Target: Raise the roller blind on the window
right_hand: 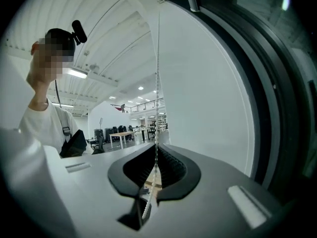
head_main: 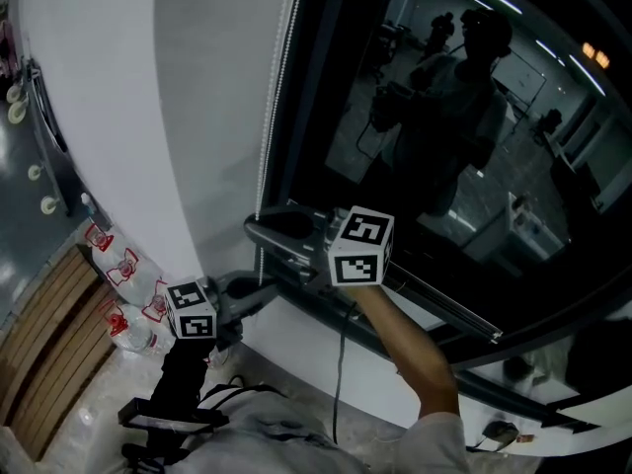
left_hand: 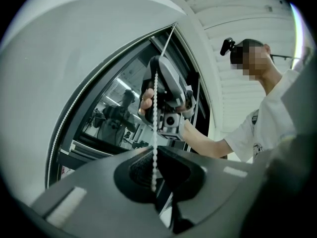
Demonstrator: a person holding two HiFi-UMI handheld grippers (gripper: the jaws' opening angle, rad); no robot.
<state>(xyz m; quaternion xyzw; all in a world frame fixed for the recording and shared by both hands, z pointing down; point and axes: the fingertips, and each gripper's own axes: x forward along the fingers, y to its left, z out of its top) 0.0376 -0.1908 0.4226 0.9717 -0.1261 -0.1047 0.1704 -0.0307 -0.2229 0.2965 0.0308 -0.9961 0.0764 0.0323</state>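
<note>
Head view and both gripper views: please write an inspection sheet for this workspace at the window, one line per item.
Surface: white wall panel beside dark window glass; blind fabric not made out.
Job's things: white beaded pull chain hangs along the window frame.
Clutter: clear plastic water bottles with red labels on the floor, beside a wooden slatted pallet.
Grippers: left hand-held gripper shut on the chain; right hand-held gripper shut on it higher up.
Cables: thin dark cable hangs below the right gripper.
Surroundings: glass reflects the person; lit office with tables behind.

tongs (right_hand: pixel 156 151) closed on bead chain (right_hand: pixel 157 90), person (right_hand: pixel 43 125) at left
</note>
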